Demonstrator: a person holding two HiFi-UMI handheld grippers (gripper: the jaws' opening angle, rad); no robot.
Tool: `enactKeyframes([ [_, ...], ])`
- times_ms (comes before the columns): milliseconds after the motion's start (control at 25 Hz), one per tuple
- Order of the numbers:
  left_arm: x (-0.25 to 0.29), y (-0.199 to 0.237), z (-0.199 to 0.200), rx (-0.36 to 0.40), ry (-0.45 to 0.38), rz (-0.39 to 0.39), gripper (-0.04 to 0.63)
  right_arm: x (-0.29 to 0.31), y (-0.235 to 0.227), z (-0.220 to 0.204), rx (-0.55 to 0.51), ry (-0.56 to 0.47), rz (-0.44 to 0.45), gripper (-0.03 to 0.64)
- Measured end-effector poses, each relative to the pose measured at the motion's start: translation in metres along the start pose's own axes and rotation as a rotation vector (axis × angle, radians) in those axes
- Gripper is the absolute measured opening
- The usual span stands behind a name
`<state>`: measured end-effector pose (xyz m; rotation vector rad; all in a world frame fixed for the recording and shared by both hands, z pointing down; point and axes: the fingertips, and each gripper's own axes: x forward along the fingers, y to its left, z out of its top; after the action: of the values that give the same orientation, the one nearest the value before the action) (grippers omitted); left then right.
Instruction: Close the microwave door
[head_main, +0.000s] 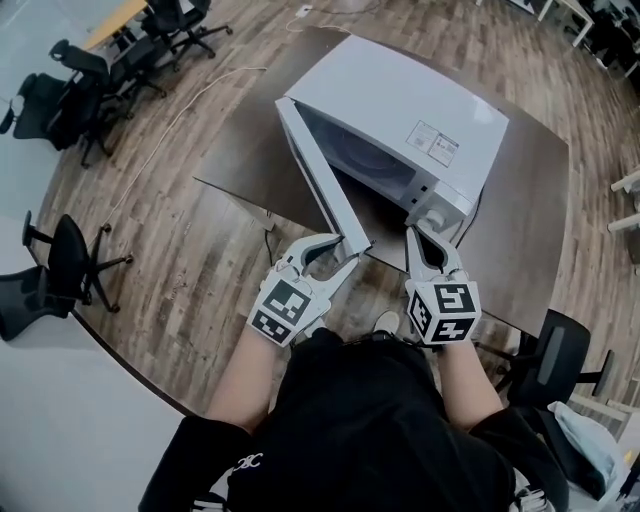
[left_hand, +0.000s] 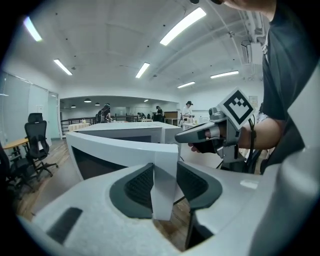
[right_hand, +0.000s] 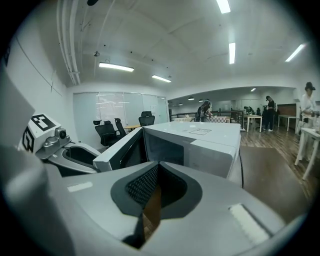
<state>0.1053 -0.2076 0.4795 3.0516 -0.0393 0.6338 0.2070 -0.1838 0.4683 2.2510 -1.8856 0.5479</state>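
**Door edge gripped, the swing shut not yet made**

Nearest us, the left gripper has its fingers pinched on the free end of the microwave door. In the left gripper view the white edge fills the space between the two dark pads, with no gap showing on either side. Just to the right of those fingers, the right gripper has its fingers pressed together on nothing, with the tips close to the control panel.

Beyond the left fingers the door runs away to its hinge, swung well clear of the opening. The dark cavity of the microwave lies ahead, between the two sets of fingers. The oven stands on a dark worktop.

We judge the grasp made and the closing itself as the step in hand. Next we should carry the left fingers in an arc about the hinge, toward the right fingers. They must let go before they are trapped, and a flat push should then seat the latch. The right fingers could steady the oven's body.
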Motion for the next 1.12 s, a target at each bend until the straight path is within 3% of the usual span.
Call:
enactKeyframes([
  [440,0.070,-0.011,0.024,-0.081,-0.002,0.101,0.156,-0.023,-0.070,-0.006,0.003,-0.003,0.023,0.009],
  [1120,0.135,-0.013,0.050,-0.101,-0.010,0.150,0.158,-0.055,-0.142,-0.016,0.043,-0.016,-0.050,0.009],
])
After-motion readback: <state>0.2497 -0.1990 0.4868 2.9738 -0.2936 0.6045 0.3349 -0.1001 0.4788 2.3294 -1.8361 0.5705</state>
